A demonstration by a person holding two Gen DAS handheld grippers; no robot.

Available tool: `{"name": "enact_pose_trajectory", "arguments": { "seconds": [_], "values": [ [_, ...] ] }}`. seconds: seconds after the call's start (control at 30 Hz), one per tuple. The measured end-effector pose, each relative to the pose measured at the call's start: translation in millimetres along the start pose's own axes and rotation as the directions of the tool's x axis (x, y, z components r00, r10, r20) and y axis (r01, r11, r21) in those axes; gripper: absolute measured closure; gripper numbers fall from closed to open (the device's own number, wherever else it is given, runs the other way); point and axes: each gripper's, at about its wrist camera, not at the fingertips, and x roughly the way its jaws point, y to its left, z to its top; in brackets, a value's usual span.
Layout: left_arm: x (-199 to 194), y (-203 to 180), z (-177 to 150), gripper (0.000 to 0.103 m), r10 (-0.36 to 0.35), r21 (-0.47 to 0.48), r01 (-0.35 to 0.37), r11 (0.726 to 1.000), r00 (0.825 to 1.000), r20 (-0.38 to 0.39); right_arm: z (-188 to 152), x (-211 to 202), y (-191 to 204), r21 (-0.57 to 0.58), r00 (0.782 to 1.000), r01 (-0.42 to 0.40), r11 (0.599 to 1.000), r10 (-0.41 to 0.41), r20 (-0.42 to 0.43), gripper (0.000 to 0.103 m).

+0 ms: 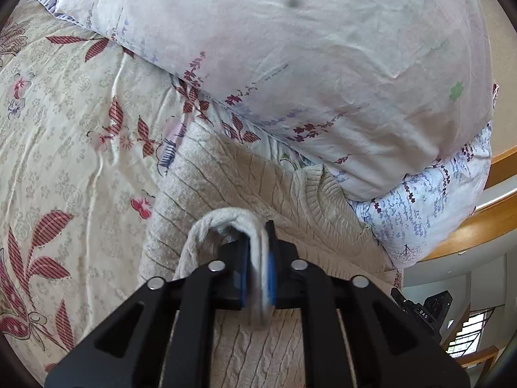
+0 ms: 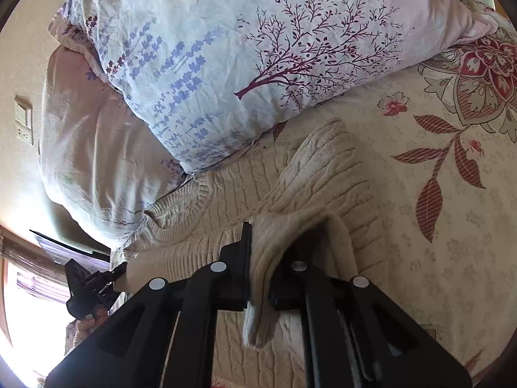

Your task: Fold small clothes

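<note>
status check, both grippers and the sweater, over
Left gripper shut on sweater edge. Right gripper shut on another fold of it. Sweater lies on bedsheet, collar against pillows. Nothing else in the way.

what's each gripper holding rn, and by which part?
Both grip the cream knit sweater: left gripper pinches a bunched edge fold; right gripper likewise. Which edge can't be told.

Tongs pinching sweater fold

Cream cable-knit sweater, rough wool; smooth printed cotton pillow; glossy wooden bedframe
</note>
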Motion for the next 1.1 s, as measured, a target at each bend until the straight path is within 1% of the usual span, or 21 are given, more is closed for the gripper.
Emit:
{"name": "enact_pose_trajectory", "arguments": {
  "seconds": [0.1, 0.13, 0.17, 0.2, 0.27, 0.37, 0.43, 0.53, 0.63, 0.67, 0.7, 0.73, 0.77, 0.8, 0.83, 0.87, 0.9, 0.93, 0.97, 1.0, 1.1],
  "values": [
    [-3.6, -3.1, -0.8, 0.085, -0.013, 0.002, 0.013, 1.000, 1.000, -0.003, -3.3, -11.3, 2.6, -0.019, 1.000, -0.015, 1.000, 0.015, -0.001, 0.087],
    [-4.3, -4.2, -0.3, 0.087, -0.021, 0.004, 0.021, 1.000, 1.000, -0.001, -4.1, -12.8, 4.1, -0.029, 1.000, -0.024, 0.999, 0.024, -0.004, 0.088],
    [-4.3, -7.0, 1.6, 0.096, -0.032, 0.002, 0.032, 0.999, 0.999, 0.003, -4.3, -13.8, 7.3, -0.049, 1.000, -0.030, 0.998, 0.030, -0.007, 0.091],
    [-4.5, -8.2, 3.4, 0.096, -0.039, -0.001, 0.039, 0.999, 0.999, 0.007, -3.0, -15.6, 10.1, -0.067, 1.000, -0.030, 0.997, 0.030, 0.003, 0.093],
    [-5.2, -10.5, 10.8, 0.096, -0.063, -0.024, 0.064, 0.998, 0.998, 0.024, 4.6, -20.0, 13.2, -0.068, 0.998, -0.034, 0.997, 0.037, 0.047, 0.094],
    [-1.1, -5.2, 20.8, 0.096, -0.096, -0.093, 0.100, 0.991, 0.994, 0.046, 21.3, -20.7, 7.9, 0.011, 0.990, -0.075, 0.997, 0.073, 0.118, 0.094],
    [6.2, 0.9, 24.3, 0.096, -0.095, -0.143, 0.101, 0.985, 0.994, 0.049, 27.5, -13.5, 4.5, 0.033, 0.991, -0.057, 0.998, 0.052, 0.125, 0.094],
    [18.4, 10.9, 27.7, 0.096, -0.094, -0.208, 0.103, 0.973, 0.994, 0.049, 31.9, 6.0, -1.9, 0.063, 0.995, 0.010, 0.998, -0.016, 0.096, 0.094],
    [28.5, 10.9, 30.7, 0.094, -0.078, -0.233, 0.081, 0.969, 0.997, 0.018, 33.0, 15.3, -4.5, 0.096, 0.996, 0.050, 0.994, -0.057, 0.075, 0.093],
    [29.7, 9.3, 31.1, 0.089, -0.074, -0.231, 0.075, 0.970, 0.997, 0.012, 34.2, 16.6, -4.3, 0.112, 0.996, 0.049, 0.992, -0.057, 0.069, 0.088],
    [29.3, 7.5, 32.0, 0.080, -0.079, -0.226, 0.079, 0.971, 0.997, 0.007, 35.0, 16.1, -3.7, 0.121, 0.996, 0.044, 0.992, -0.052, 0.070, 0.074],
    [27.2, 4.5, 32.3, 0.074, -0.087, -0.213, 0.086, 0.973, 0.996, 0.007, 35.8, 13.9, -2.3, 0.127, 0.996, 0.034, 0.991, -0.044, 0.076, 0.064],
    [23.2, 0.8, 33.6, 0.063, -0.090, -0.196, 0.091, 0.976, 0.996, 0.013, 35.7, 6.3, 1.0, 0.119, 0.994, 0.029, 0.992, -0.042, 0.104, 0.047],
    [19.4, -2.7, 33.9, 0.059, -0.085, -0.179, 0.087, 0.980, 0.996, 0.022, 35.0, -3.7, 2.0, 0.105, 0.989, 0.038, 0.994, -0.052, 0.135, 0.039],
    [12.3, -7.0, 34.7, 0.053, -0.067, -0.147, 0.071, 0.986, 0.997, 0.037, 34.1, -11.4, 4.4, 0.088, 0.985, 0.055, 0.995, -0.069, 0.161, 0.039],
    [3.6, -11.3, 34.7, 0.052, -0.042, -0.106, 0.048, 0.993, 0.998, 0.055, 32.6, -21.3, 5.9, 0.066, 0.979, 0.070, 0.995, -0.081, 0.185, 0.039],
    [-1.9, -12.0, 34.1, 0.052, -0.026, -0.080, 0.031, 0.996, 0.998, 0.065, 30.5, -28.0, 5.6, 0.053, 0.977, 0.074, 0.996, -0.083, 0.196, 0.039],
    [-11.1, -14.3, 31.4, 0.053, 0.013, -0.026, -0.011, 1.000, 0.996, 0.083, 26.9, -35.6, 4.0, 0.040, 0.975, 0.085, 0.996, -0.091, 0.202, 0.040],
    [-17.1, -15.4, 28.4, 0.054, 0.045, 0.018, -0.047, 0.999, 0.995, 0.092, 23.4, -40.6, 3.1, 0.026, 0.975, 0.096, 0.995, -0.099, 0.201, 0.043],
    [-21.6, -16.9, 24.1, 0.055, 0.074, 0.062, -0.080, 0.995, 0.993, 0.097, 19.0, -44.9, 2.2, 0.007, 0.975, 0.108, 0.994, -0.107, 0.197, 0.047],
    [-30.0, -19.2, 3.6, 0.062, 0.158, 0.194, -0.175, 0.965, 0.982, 0.102, -0.2, -54.3, -1.0, -0.067, 0.977, 0.160, 0.985, -0.148, 0.156, 0.049]
  ]
}}
